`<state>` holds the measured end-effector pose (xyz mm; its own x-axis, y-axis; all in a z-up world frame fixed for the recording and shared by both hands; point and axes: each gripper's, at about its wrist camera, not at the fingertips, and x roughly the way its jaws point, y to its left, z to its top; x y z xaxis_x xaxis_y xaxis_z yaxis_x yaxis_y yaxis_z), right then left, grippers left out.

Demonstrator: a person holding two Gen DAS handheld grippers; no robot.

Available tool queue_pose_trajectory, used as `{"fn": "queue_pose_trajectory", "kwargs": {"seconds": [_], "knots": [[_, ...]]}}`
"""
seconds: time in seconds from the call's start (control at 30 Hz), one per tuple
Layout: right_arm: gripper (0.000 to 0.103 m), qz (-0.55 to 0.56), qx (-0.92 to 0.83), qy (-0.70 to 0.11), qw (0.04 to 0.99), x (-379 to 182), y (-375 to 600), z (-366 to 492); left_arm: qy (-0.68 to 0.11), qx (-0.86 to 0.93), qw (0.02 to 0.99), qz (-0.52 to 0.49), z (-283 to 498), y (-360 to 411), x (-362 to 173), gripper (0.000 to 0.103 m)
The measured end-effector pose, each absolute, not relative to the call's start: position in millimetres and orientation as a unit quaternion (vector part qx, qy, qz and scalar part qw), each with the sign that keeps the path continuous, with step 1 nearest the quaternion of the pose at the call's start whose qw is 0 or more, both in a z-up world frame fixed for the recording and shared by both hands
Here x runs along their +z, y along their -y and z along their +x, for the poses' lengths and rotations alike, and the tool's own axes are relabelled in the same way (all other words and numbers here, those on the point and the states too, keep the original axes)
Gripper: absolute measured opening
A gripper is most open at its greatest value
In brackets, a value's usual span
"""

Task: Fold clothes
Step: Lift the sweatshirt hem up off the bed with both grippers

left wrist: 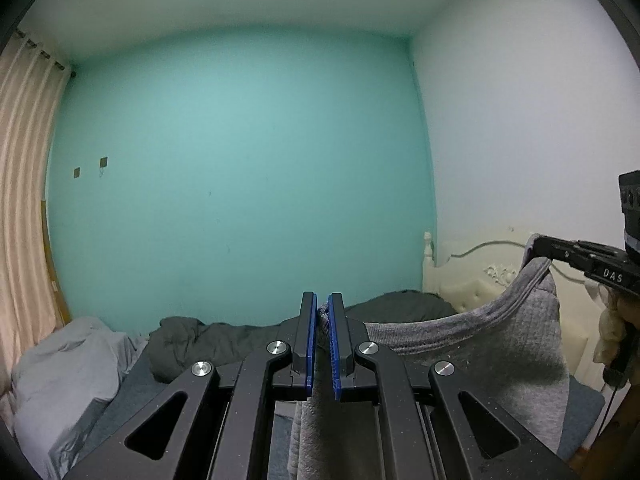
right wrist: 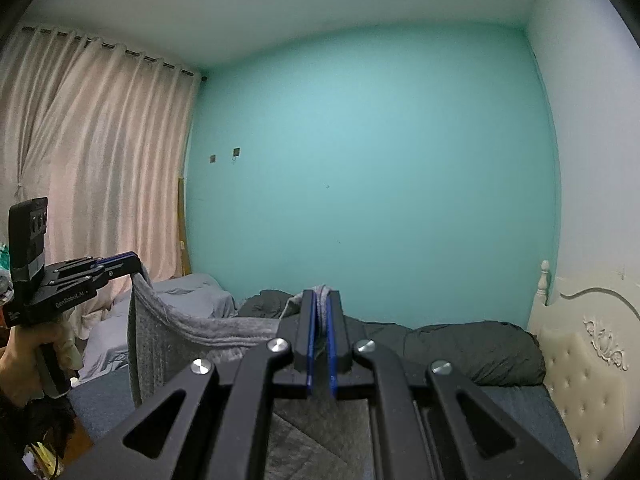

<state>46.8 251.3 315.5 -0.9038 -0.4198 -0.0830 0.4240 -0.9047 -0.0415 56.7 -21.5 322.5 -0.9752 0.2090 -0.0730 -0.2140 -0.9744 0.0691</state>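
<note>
Left gripper (left wrist: 323, 307): its blue-padded jaws are closed to a narrow gap on one top corner of the grey garment (left wrist: 500, 352); cloth is seen pinched between the pads.
Right gripper (right wrist: 321, 300): its jaws are clamped likewise on the other top corner, with a bunch of grey fabric showing above the tips.
Garment: it is held up in the air above the bed (right wrist: 516, 404), its upper edge sagging in a curve between the two grippers and the rest hanging down.
Bed: a blue-grey sheet is seen, with a dark quilt (right wrist: 460, 348) crumpled along the far side and a pale grey bundle (left wrist: 68, 364) at the left.
Headboard (right wrist: 576, 364): cream, tufted and carved, set against the white wall at the right.
Room: a turquoise wall (right wrist: 368, 168) is faced, with two small dark plates (right wrist: 224, 155) fixed on it; pale pink curtains (right wrist: 96, 160) are hung at the left.
Person: a hand (right wrist: 24, 356) is seen gripping the left gripper's handle.
</note>
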Motion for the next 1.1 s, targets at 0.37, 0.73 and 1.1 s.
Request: {"fn": "queue_pose_trajectory", "kwargs": {"seconds": [0.37, 0.73, 1.1], "knots": [[0.004, 0.012, -0.969, -0.045, 0.243, 317.2, -243.4, 100.7, -0.041, 0.993, 0.11, -0.005, 102.4, 32.0, 329.7, 0.006], [0.004, 0.051, -0.967, -0.033, 0.248, 280.7, -248.8, 71.7, -0.04, 0.992, 0.11, -0.042, 71.9, 36.5, 296.1, 0.006], [0.004, 0.174, -0.959, -0.016, 0.222, 171.8, -241.9, -65.6, -0.027, 0.981, 0.106, -0.158, -60.2, 34.1, 179.5, 0.006]]}}
